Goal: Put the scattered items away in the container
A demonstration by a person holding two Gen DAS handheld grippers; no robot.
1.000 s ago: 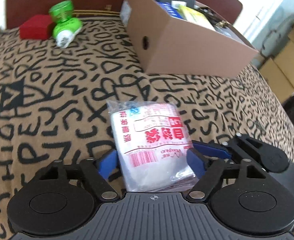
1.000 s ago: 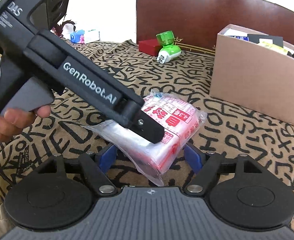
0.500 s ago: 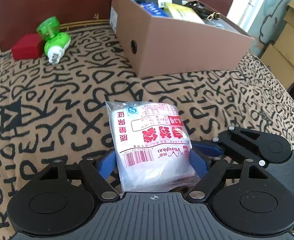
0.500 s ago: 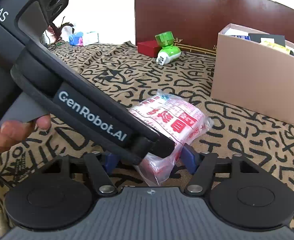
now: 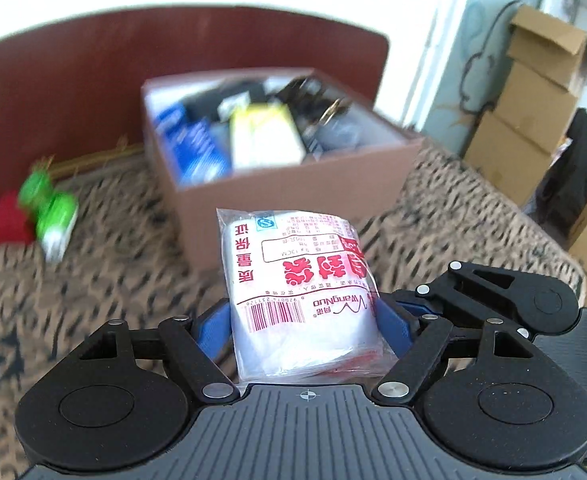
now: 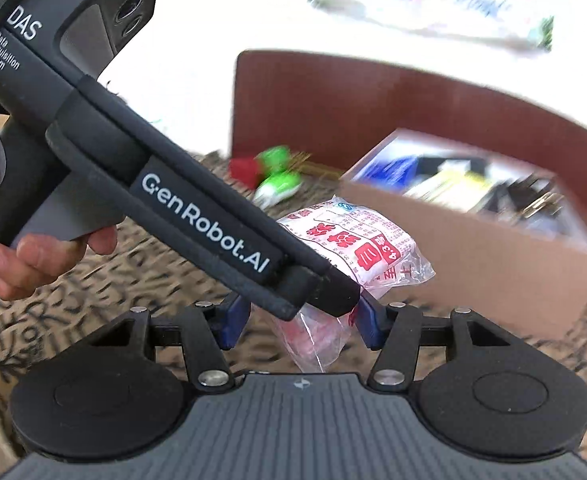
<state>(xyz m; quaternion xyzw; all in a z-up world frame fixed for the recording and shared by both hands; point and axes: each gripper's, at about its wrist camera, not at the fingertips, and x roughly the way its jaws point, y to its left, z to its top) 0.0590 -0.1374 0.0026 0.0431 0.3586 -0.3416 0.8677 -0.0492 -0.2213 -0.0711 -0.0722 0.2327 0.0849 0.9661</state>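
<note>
Lifted off the cloth [image 5: 93, 280], bag [image 5: 297, 280] now faces box [image 5: 293, 196].

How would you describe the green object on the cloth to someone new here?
Find the open brown cardboard box on the patterned cloth. To its left, near the dark red headboard, lies a bright green plastic object, beside a small red box.

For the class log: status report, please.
Left gripper shut on packet; right gripper open beside it. Packet lifted, short of box. Path clear.
</note>
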